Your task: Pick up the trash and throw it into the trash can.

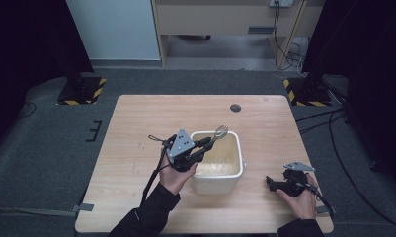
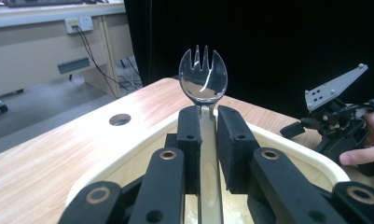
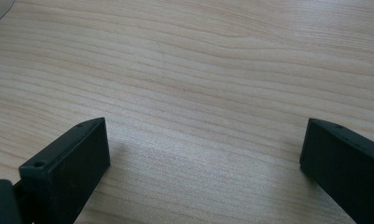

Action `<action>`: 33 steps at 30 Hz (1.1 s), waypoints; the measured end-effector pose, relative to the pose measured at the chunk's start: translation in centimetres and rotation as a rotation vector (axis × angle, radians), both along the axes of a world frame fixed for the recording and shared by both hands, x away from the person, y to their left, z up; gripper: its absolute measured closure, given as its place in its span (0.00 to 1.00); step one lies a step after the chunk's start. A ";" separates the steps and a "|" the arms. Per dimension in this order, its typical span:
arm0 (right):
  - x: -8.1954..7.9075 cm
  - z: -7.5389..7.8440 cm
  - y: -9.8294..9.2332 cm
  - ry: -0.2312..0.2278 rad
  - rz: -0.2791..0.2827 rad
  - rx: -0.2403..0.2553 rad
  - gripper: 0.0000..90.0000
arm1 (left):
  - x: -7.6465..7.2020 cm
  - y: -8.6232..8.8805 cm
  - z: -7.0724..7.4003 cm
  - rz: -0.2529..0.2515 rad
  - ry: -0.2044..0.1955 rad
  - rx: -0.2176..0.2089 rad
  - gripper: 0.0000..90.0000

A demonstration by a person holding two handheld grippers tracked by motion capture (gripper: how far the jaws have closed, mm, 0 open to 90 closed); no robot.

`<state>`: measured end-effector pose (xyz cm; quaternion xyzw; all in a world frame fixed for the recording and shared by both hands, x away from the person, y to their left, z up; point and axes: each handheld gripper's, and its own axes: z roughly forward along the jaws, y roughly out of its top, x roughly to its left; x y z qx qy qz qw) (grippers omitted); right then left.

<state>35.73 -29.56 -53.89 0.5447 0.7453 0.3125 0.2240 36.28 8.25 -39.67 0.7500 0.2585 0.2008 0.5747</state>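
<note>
The left claw (image 1: pixel 204 143) is clamped on the handle of a spork (image 1: pixel 219 132), holding it above the cream tub (image 1: pixel 237 148) in the middle of the bench (image 1: pixel 136 128), its pronged head tilted up past the tub's far rim. To the right, the right claw (image 1: pixel 269 182) rests on bare wood, jaws wide apart and empty.

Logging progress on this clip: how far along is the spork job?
Done: the left gripper is shut on the spork handle. In hand: the spork is held, head up, over the cream tub. Whether it is going in or coming out is unclear. The right gripper rests open on the table.
</note>
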 end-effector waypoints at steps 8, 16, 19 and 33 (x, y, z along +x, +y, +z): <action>0.0 0.0 0.0 0.000 0.000 0.000 0.02 | 0.8 -0.7 -0.9 -0.015 0.045 0.026 0.88; 0.0 0.0 0.0 0.000 0.000 0.000 0.02 | 1.2 -0.9 -1.4 -0.024 0.072 0.029 0.80; 0.0 0.0 0.0 0.002 0.001 0.000 0.02 | 1.2 -0.6 -1.2 -0.021 0.073 0.021 0.78; 0.0 0.0 0.0 0.002 0.000 0.000 0.02 | -1.1 5.9 -0.5 0.109 0.025 0.030 0.56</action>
